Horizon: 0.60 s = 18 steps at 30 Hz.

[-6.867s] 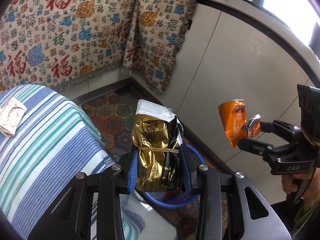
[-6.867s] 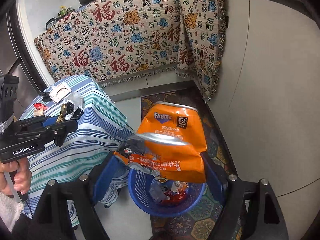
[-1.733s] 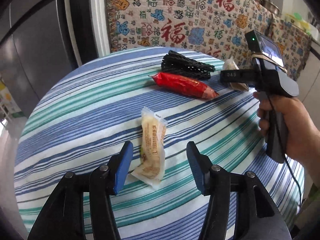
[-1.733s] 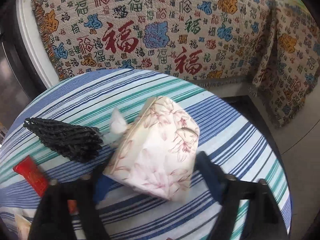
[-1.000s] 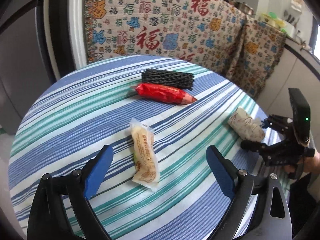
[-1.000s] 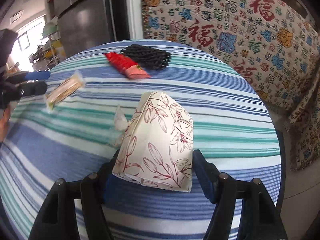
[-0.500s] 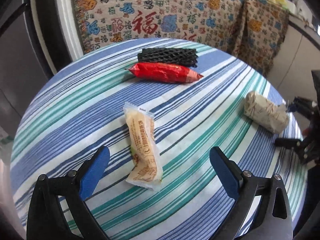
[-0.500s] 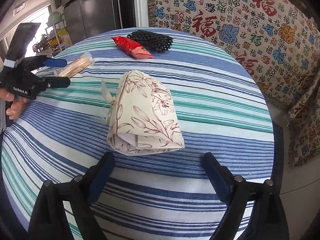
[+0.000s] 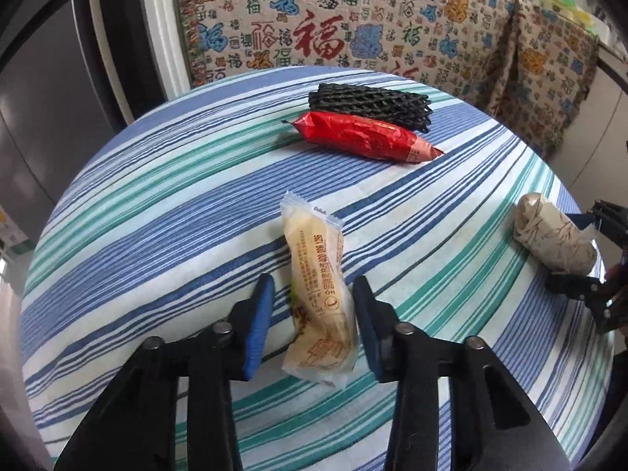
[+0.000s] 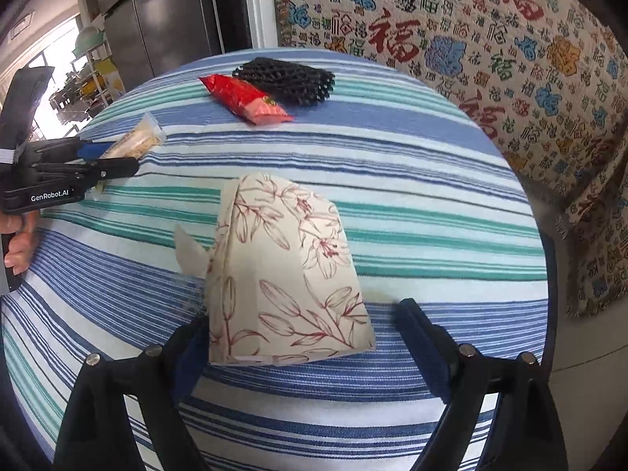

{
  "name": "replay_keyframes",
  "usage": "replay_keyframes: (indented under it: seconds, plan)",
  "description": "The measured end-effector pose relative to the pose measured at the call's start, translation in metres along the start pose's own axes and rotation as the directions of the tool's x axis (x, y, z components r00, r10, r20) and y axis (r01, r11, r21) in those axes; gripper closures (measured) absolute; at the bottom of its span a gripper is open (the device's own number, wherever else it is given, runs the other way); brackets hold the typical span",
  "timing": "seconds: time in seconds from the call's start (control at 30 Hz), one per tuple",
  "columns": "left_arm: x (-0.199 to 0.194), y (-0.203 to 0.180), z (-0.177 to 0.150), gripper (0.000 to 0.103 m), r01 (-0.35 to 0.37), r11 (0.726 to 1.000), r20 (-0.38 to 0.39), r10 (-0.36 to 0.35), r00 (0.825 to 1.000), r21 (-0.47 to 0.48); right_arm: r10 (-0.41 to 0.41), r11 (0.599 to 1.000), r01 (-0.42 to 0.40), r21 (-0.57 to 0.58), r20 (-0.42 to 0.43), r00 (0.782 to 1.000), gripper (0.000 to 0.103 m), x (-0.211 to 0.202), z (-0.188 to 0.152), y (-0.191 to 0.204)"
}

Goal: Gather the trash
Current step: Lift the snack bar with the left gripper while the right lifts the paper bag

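Observation:
A pale yellow snack wrapper (image 9: 320, 294) lies on the striped table (image 9: 165, 212). My left gripper (image 9: 312, 324) is open, its blue pads close on either side of the wrapper's near end, the right pad about touching it. The wrapper also shows in the right wrist view (image 10: 135, 139). A floral tissue pack (image 10: 280, 271) lies between the wide-open jaws of my right gripper (image 10: 310, 337); it also shows at the right edge of the left wrist view (image 9: 551, 241). A red snack packet (image 9: 365, 137) and a black foam net (image 9: 369, 106) lie at the far side.
A patterned cloth (image 9: 353, 19) covers the counter behind the table. A dark fridge (image 10: 165, 11) stands at the far left. The table edge drops off close to the right gripper (image 10: 549, 314).
My left gripper has narrowed from wide open and moved in around the yellow wrapper. My right gripper has moved closer over the tissue pack, which now sits between its jaws.

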<state>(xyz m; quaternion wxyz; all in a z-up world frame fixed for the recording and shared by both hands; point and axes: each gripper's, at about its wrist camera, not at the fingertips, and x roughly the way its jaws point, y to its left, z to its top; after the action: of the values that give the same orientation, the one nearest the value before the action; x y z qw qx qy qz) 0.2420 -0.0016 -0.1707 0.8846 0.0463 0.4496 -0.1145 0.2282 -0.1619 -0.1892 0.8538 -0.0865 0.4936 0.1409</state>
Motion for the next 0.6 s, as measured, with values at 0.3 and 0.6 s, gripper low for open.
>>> replay_keyframes:
  seconds: [0.3,0.6]
  plan:
    - [-0.004,-0.003,0.002,0.024,-0.009,1.0,0.005,0.009,1.0,0.025,0.017,0.999,-0.018,-0.031,-0.016,1.0,0.012,-0.004,0.002,0.004]
    - [0.006,-0.008,0.009,0.083,-0.01,0.999,-0.005,0.011,1.0,0.035,0.054,0.998,-0.055,0.011,0.031,0.998,0.058,-0.019,0.014,0.003]
